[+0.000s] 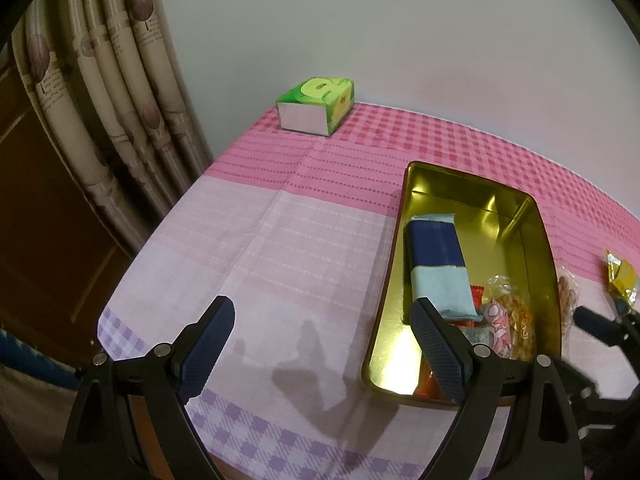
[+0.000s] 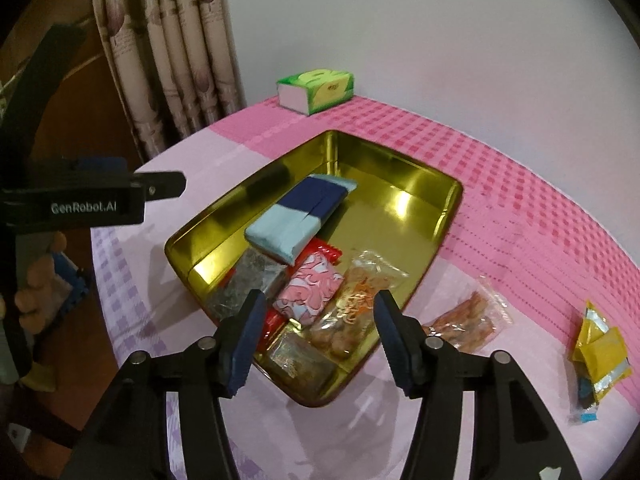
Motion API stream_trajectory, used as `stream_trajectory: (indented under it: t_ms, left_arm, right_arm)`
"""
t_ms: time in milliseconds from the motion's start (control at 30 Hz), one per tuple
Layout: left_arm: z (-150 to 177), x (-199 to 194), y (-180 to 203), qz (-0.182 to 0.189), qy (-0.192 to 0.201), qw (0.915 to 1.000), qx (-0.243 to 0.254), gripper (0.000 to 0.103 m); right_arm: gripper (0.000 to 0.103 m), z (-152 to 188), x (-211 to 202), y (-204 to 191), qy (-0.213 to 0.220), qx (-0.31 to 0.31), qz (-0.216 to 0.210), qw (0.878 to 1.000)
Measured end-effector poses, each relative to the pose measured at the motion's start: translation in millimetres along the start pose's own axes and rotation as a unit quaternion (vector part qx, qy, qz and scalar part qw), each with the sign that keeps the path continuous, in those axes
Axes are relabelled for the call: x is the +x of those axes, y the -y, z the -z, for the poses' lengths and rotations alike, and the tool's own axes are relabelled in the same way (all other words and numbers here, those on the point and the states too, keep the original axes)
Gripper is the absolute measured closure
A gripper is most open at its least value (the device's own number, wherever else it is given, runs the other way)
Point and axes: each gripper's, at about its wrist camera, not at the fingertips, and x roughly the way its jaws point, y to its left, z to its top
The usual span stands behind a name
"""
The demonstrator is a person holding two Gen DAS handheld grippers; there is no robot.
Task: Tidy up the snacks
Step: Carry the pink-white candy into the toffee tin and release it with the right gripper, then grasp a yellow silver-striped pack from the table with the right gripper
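Observation:
A gold tin (image 2: 444,216) sits on the pink checked tablecloth (image 2: 520,208) and holds several snacks. Among them are a blue and light-blue pack (image 2: 298,216), a pink patterned packet (image 2: 308,292) and a clear packet of orange snacks (image 2: 356,308). My right gripper (image 2: 320,304) hangs open above the tin's near end, over the clear packet, pads apart from it. Outside the tin to the right lie a clear packet of brown snacks (image 2: 472,320) and a yellow wrapper (image 2: 600,352). My left gripper (image 1: 322,308) stands open over bare cloth just left of the tin (image 1: 384,300), nothing between its fingers.
A green tissue box (image 1: 316,106) stands at the table's far corner by the wall. A patterned curtain (image 1: 100,100) hangs to the left, past the table's rounded edge. A person's hand (image 2: 38,292) shows at the left of the right wrist view.

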Motion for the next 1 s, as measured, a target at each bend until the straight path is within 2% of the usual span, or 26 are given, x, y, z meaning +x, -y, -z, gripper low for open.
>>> stream_trajectory:
  t_ms: [167,400,567,700,800,933,1000]
  left_arm:
    - [0.9,-0.5,2.1,-0.002,0.0,1.0,0.005,0.014]
    - [2.4,-0.2,7.4,-0.007,0.001,0.9998,0.017,0.014]
    - [4.8,1.5,11.8,-0.009,-0.001,0.9997,0.024,0.014]
    - [6.4,2.8,14.9,-0.012,-0.001,0.9995,0.029,0.014]
    - [7.4,4.9,17.2,-0.015,-0.002,0.9993,0.034,0.014]
    - [8.4,9.0,19.4,-0.021,-0.004,0.999,0.038,0.014]
    - [8.3,11.5,19.4,-0.023,-0.006,0.999,0.037,0.014]
  right_arm:
    - [0.049,11.1,-18.2,31.4,0.01,0.029,0.023,0.999]
    - [0.048,50.1,-43.5,109.7,0.0,0.091,0.098,0.991]
    - [0.048,82.5,-66.9,173.6,-0.004,0.156,0.152,0.976]
    - [0.035,95.8,-79.6,212.1,0.004,0.206,0.183,0.961]
    - [0.034,96.7,-79.4,229.9,0.008,0.229,0.19,0.955]
    - [0.026,91.6,-69.8,240.9,0.001,0.251,0.21,0.945]
    - [0.026,86.5,-61.4,246.0,-0.004,0.266,0.217,0.939]
